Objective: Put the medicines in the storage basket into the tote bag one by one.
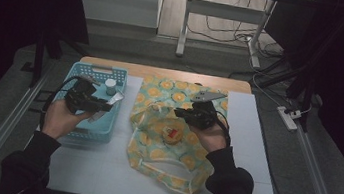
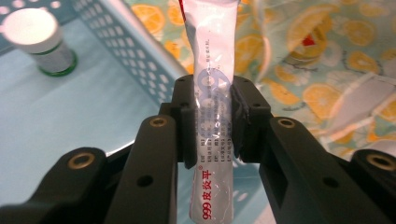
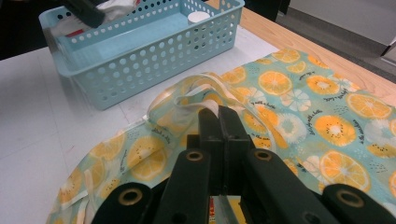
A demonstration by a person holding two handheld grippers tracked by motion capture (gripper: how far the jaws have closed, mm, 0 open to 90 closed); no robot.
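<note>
My left gripper (image 2: 214, 88) is shut on a white ointment tube (image 2: 212, 56) with red print, which stands up between the jaws. In the high view the left gripper (image 1: 101, 104) holds the tube (image 1: 115, 98) over the right wall of the blue basket (image 1: 93, 71). A cloth bag (image 1: 180, 95) with an orange-slice print lies on the white mat. My right gripper (image 3: 218, 112) is shut on the bag's pale rim strap (image 3: 187, 98) and lifts the mouth open; the high view has that gripper (image 1: 181, 113) over the bag's middle. A round item with a red spot (image 1: 171, 134) lies inside the bag.
A small bottle with a white cap (image 2: 39, 39) stands in the far part of the basket, also seen as the bottle (image 1: 110, 87). The basket wall (image 3: 154, 56) is to the left of the bag. A wooden table edge (image 1: 163, 71) runs behind the mat.
</note>
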